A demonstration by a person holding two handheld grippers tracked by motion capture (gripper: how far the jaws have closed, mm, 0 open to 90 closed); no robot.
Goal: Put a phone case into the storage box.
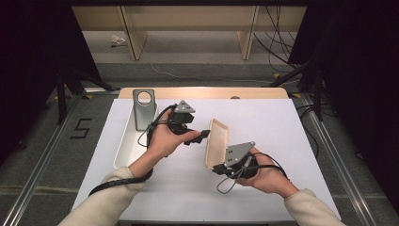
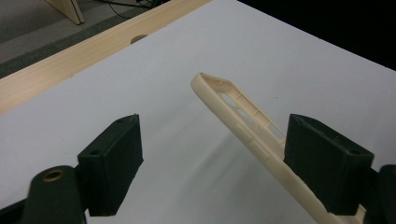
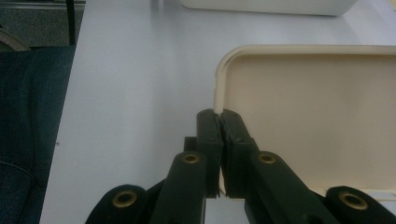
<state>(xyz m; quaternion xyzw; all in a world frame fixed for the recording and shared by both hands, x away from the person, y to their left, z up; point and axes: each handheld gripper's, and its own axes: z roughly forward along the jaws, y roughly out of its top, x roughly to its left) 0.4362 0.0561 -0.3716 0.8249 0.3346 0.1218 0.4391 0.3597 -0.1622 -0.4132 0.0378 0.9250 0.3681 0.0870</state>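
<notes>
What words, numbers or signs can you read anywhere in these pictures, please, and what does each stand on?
"5": a dark figure marked on the grey floor left of the table, in the high view.
No writing is visible on the beige phone case, the grey phone in the white tray, or the white table cover.

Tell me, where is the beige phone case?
High view: the case stands mid-table, its edge pinched by the right gripper, right of the open left gripper.
</notes>
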